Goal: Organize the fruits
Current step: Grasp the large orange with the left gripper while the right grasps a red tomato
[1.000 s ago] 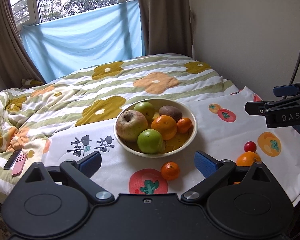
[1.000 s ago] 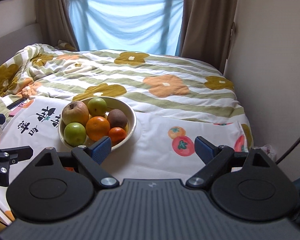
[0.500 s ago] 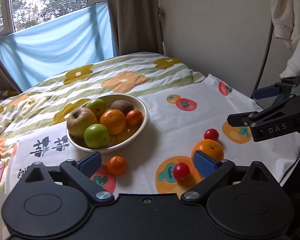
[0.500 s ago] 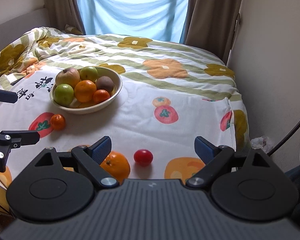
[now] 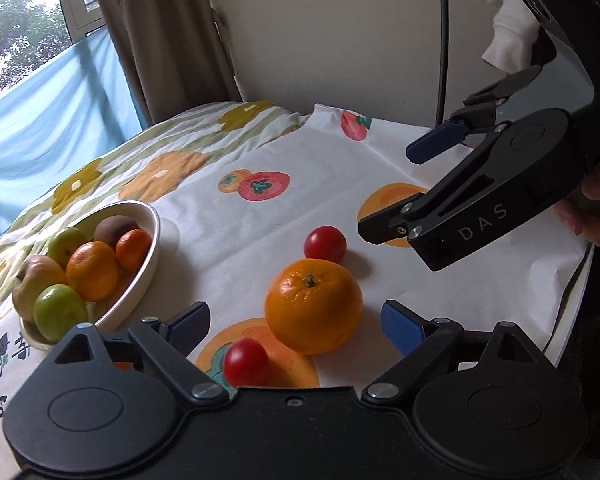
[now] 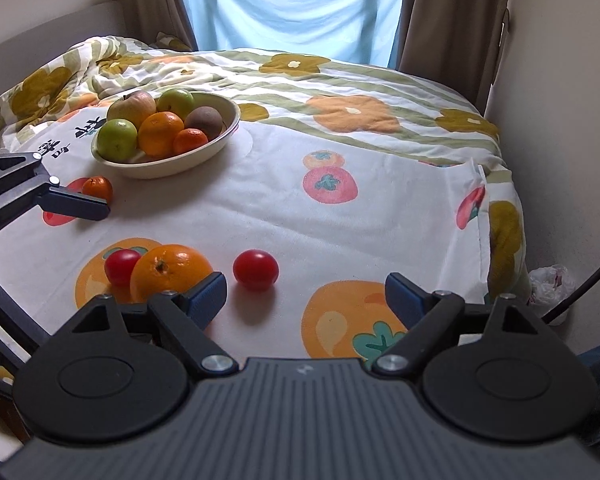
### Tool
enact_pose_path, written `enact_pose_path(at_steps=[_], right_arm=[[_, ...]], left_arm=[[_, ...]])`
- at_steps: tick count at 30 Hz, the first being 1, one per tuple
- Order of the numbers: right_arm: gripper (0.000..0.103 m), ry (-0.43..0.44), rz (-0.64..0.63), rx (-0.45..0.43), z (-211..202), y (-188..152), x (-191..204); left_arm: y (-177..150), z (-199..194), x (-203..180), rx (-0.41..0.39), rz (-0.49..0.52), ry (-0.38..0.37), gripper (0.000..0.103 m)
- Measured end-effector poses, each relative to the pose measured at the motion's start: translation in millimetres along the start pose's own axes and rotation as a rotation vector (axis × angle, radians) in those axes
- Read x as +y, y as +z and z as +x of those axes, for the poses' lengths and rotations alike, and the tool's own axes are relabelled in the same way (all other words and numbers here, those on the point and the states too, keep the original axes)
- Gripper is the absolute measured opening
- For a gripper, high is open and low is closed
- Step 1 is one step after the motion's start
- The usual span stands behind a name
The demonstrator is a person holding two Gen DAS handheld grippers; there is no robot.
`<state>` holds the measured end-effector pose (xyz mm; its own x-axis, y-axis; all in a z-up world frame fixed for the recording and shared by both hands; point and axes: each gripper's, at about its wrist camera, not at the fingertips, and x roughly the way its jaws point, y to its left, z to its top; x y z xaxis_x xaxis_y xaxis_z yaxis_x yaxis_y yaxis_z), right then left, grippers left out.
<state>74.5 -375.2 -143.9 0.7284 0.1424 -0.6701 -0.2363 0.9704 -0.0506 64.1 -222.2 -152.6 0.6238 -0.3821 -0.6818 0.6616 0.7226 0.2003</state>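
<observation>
A: Fruit check. Large round orange lay on the white fruit-print cloth spread over the bed, between the blue-padded fingers of the left gripper. Small red cherry tomato sat just beside it on the near side, second red tomato just beyond it.

B: Left one gripping yet?

A: No. Fingers were spread wide and closing, orange between them, pads not on it. Nothing held.

B: Right gripper?

A: Spread wide too, empty. Hovered over the cloth, the farther tomato just ahead of its left finger. In its view the orange sat at the left, touching that finger's outer side or just behind it, couldn't tell.

B: Destination?

A: Cream round bowl, my guess. It held a reddish apple, two green apples, orange, mandarin and brown kiwi. Small loose mandarin sat on the cloth just beside the bowl.

B: How to do the grab well?

A: Centre the orange's widest part between the pads, come a bit lower, close squarely so it doesn't squirt out. Watch the near tomato, it could get nudged and roll. Bedding is soft, so don't press down. Bowl is already piled, place the orange gently in a gap.
</observation>
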Motion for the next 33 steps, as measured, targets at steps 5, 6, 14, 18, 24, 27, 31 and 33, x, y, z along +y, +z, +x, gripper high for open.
enact_pose_path(at_steps=[5,6,14,18,24,27,31,33], right_arm=[[0.099,0.031,0.000,-0.004,12,-4,-8],[0.099,0.037,-0.001,-0.003,14,-4,-8],[0.083,0.093,-0.010,0.025,28,-6,-8],[0.082,0.111,0.004,0.032,31,-6,-10],[0.075,0.144,0.016,0.055,40,-6,-10],[0.073,0.156,0.017,0.053,43,-4,-7],[0.068,0.179,0.017,0.050,47,-2,-5],[0.066,0.187,0.011,0.051,50,0,-3]], left_arm=[[5,20,-6,0.037,0.002,-0.008,0.091],[5,22,-6,0.042,-0.007,-0.011,0.091],[9,43,-10,0.107,-0.035,-0.032,0.079],[10,43,-5,0.099,-0.049,-0.024,0.067],[9,41,-8,0.097,-0.030,-0.012,0.067],[9,41,-7,0.103,-0.043,-0.011,0.067],[9,40,-7,0.101,-0.053,-0.007,0.067],[8,40,-8,0.102,-0.050,-0.005,0.067]])
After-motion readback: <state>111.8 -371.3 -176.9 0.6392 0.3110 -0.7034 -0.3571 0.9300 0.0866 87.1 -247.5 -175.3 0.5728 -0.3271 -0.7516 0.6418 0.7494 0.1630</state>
